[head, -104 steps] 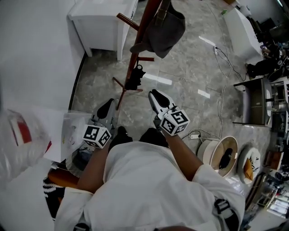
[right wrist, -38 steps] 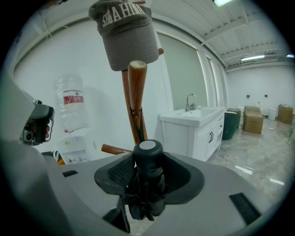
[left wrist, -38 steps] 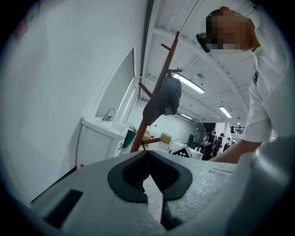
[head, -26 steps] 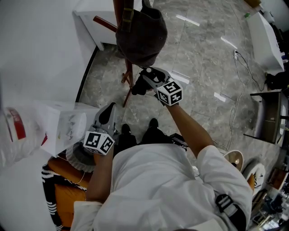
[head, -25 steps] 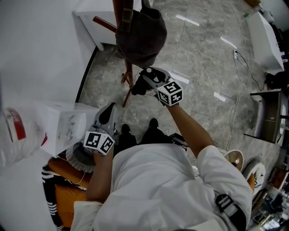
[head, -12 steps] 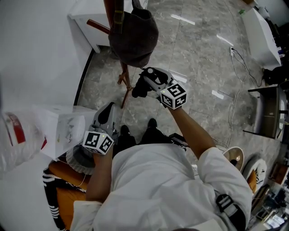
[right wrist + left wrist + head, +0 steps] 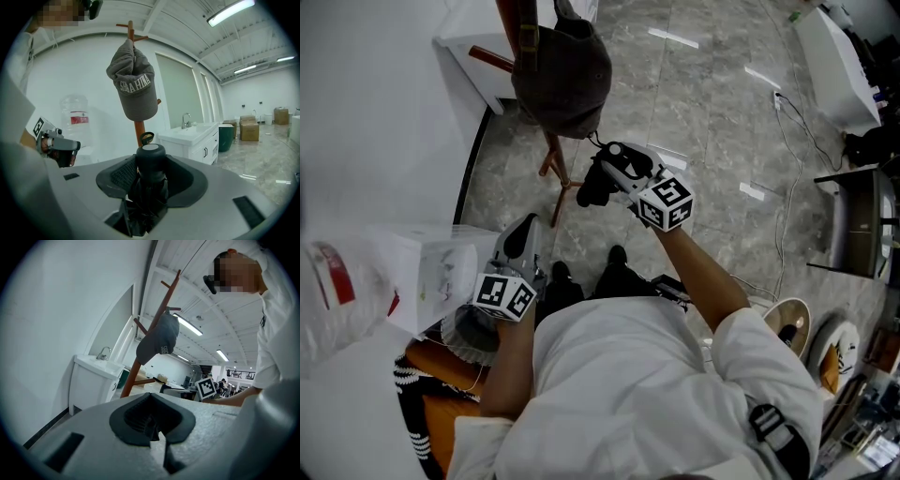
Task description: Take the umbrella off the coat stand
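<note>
- While the right claw (image 7: 612, 172) was clamped on the folded umbrella (image 7: 150, 180) near its handle end, the jaws stood wide because that body is thick.
- The umbrella sat at about 4 o'clock of the stand (image 7: 551, 155) and looked clear of the pegs. Its strap loop (image 7: 146, 138) seemed free.
- The left claw (image 7: 520, 239), jaws together and empty, hung low at 7 o'clock of the stand, probably kept out of the way.
- A cap (image 7: 562, 70) hung high on the stand, just above the umbrella's path.
- The floor (image 7: 712, 159) was glossy grey marbled tile.
- A white sink cabinet (image 7: 478, 37) stood at 11 o'clock against a white wall.
- A water bottle (image 7: 337, 281) lay at 8 o'clock, and cables (image 7: 783, 103) trailed at 2 o'clock.
</note>
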